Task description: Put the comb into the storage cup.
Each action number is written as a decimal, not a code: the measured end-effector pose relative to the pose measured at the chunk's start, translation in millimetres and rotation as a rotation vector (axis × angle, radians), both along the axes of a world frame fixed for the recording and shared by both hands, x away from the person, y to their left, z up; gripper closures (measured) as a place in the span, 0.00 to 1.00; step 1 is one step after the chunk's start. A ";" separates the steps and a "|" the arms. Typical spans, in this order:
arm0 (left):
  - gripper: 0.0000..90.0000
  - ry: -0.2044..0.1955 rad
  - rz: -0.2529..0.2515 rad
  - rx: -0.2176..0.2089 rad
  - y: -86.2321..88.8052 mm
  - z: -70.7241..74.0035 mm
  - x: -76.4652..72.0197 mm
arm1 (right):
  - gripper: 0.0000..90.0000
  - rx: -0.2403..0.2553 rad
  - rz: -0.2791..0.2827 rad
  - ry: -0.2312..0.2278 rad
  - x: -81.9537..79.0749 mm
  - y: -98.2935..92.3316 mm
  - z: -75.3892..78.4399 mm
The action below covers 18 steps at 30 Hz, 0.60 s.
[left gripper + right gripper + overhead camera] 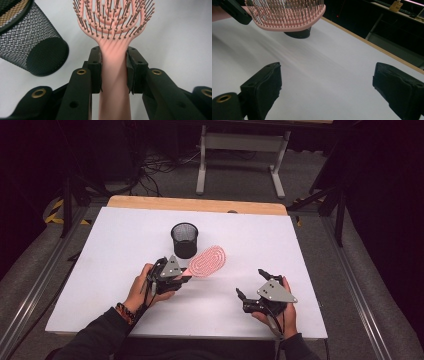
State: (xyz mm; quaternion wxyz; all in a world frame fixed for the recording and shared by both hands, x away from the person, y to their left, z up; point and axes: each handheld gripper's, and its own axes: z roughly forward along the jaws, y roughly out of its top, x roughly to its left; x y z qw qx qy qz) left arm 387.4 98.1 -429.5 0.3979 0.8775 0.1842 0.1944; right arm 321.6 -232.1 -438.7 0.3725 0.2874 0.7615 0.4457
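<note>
Hairbrush (208, 261) is pointing head-first up-right toward the mesh cup (184, 239), left gripper (186, 277) clamping its handle; right gripper (249, 282) is gaping wide, empty.

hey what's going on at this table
A person sits at a white table with a gripper in each hand. The left gripper is shut on the handle of a pink hairbrush, bristles up, and holds it off the table just beside a black mesh cup. The right gripper is open and holds nothing, off to the right of the brush.
</note>
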 end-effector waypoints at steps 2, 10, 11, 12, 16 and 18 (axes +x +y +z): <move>0.77 -0.018 0.002 -0.012 2.8 1.2 -1.7 | 0.10 0.003 0.000 -0.002 0.0 0.5 0.5; 0.77 -0.055 0.042 -0.072 11.1 2.3 -4.6 | 0.08 0.056 0.012 -0.003 1.6 2.9 5.6; 0.77 -0.072 0.049 -0.095 12.2 2.2 -6.6 | 0.08 0.062 0.008 -0.005 2.3 4.2 7.0; 0.77 -0.084 0.054 -0.111 12.8 2.1 -8.1 | 0.08 0.066 0.003 -0.007 2.4 5.3 7.8; 0.77 -0.108 0.056 -0.139 14.8 3.3 -11.1 | 0.08 0.093 0.013 -0.015 3.1 10.1 12.0; 0.77 -0.118 0.060 -0.155 16.0 3.6 -12.9 | 0.08 0.107 0.018 -0.021 3.6 12.8 14.9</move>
